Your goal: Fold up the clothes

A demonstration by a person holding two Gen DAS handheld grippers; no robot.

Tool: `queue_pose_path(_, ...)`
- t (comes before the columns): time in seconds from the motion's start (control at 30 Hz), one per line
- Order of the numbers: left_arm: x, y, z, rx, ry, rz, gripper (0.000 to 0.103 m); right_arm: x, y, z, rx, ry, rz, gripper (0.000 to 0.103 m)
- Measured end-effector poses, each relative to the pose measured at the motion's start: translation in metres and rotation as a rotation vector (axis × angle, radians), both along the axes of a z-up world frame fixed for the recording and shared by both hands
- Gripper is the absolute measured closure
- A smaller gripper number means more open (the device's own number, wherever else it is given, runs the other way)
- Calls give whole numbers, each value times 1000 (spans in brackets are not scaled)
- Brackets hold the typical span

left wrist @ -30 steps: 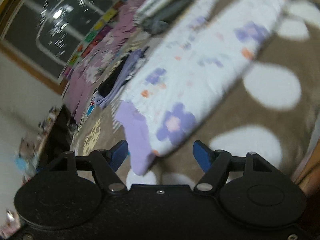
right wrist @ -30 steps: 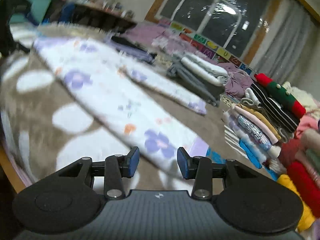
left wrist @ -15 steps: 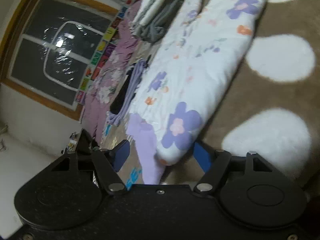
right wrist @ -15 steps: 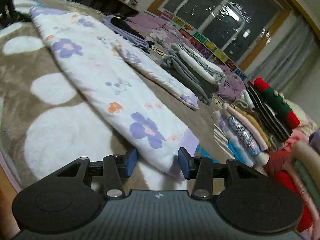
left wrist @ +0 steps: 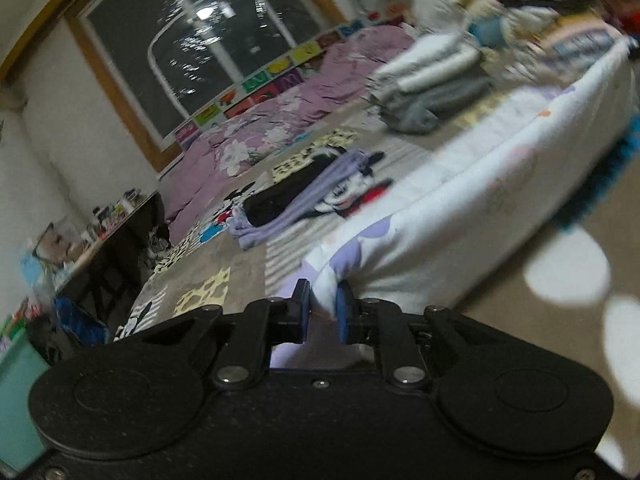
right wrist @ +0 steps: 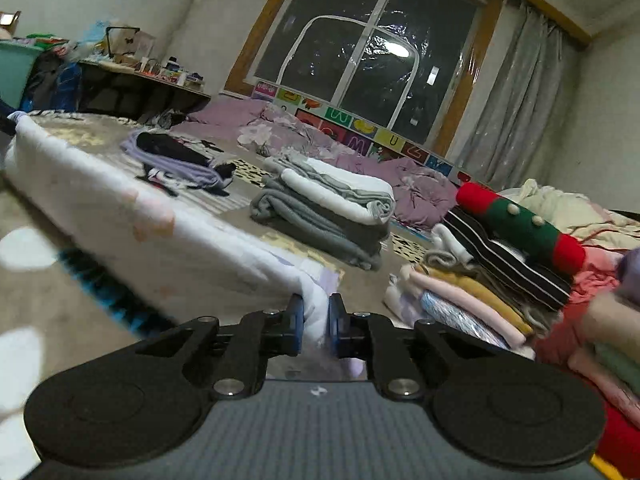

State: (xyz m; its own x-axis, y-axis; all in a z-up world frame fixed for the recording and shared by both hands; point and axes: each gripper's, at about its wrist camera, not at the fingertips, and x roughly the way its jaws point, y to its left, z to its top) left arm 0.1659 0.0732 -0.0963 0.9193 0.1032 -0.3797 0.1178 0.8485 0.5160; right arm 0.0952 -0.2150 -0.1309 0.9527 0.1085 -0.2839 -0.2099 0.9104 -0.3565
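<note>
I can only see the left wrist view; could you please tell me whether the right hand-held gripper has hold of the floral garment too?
Observer: Yes, the right hand-held gripper is shut on the floral garment's other end.
Operator: Thank you. Does the cloth sag between them?
Observer: No, it spans as a raised band.
Operator: What lies right of that gripper?
Observer: A stack of folded clothes, topped by a red-and-green knit.
</note>
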Motion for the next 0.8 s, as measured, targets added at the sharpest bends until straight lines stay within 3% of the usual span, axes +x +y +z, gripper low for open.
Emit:
queue_pose_path(0.1, 25, -3, 5, -40, 0, 25, 91, 31, -1, 1, 20, 6, -2, 90)
queue_pose_path(0.43, 81, -4, 8, -65, 17, 42, 92, 103, 2, 4, 82, 31, 0, 91)
queue_pose_path(0.8, 127, 3, -4, -77, 36, 57, 92, 163, 8, -3, 55, 113, 7, 91)
